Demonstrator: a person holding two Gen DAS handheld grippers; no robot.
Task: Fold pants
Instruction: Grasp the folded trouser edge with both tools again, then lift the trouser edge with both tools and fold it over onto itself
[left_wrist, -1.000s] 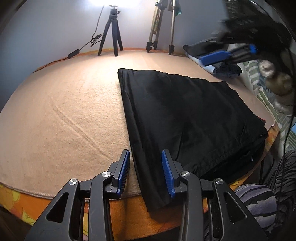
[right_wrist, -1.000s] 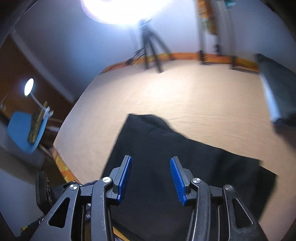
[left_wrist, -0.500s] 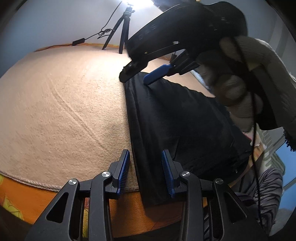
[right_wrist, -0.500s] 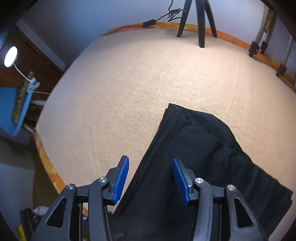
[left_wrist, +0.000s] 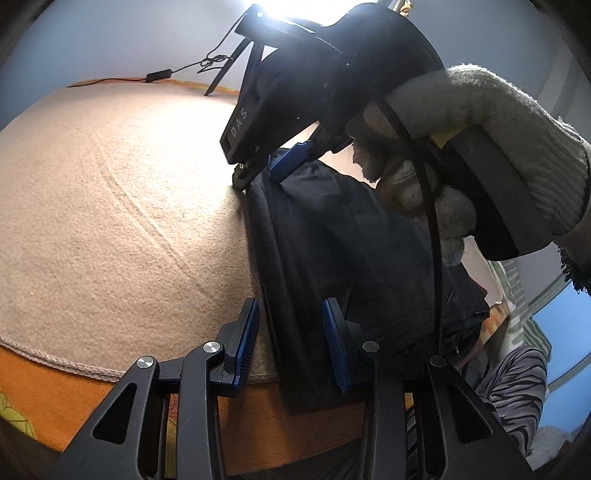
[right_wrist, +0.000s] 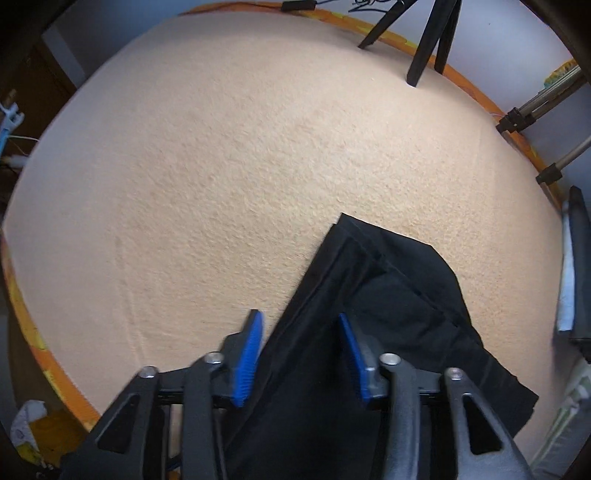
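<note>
Black pants (left_wrist: 332, 240) lie folded lengthwise on a beige blanket (left_wrist: 110, 203), one end hanging over the near edge. My left gripper (left_wrist: 291, 343) is open, its jaws either side of the pants' long left edge at the near end. My right gripper (right_wrist: 301, 354) is open, low over the same left edge near the far end, with the far corner (right_wrist: 347, 225) ahead of it. In the left wrist view the right gripper (left_wrist: 262, 170) is held by a gloved hand (left_wrist: 461, 147) and its tips touch down at the pants' far left corner.
Black tripod legs (right_wrist: 428, 44) and metal stand feet (right_wrist: 517, 118) stand at the blanket's far edge. A dark folded pile (right_wrist: 576, 266) lies at the right. An orange sheet (left_wrist: 55, 387) shows below the blanket's near hem. Bare blanket spreads to the left.
My right gripper swung across from the right and came down low over the pants' far left corner. My left gripper moved closer to the pants' near left edge. Both stay open.
</note>
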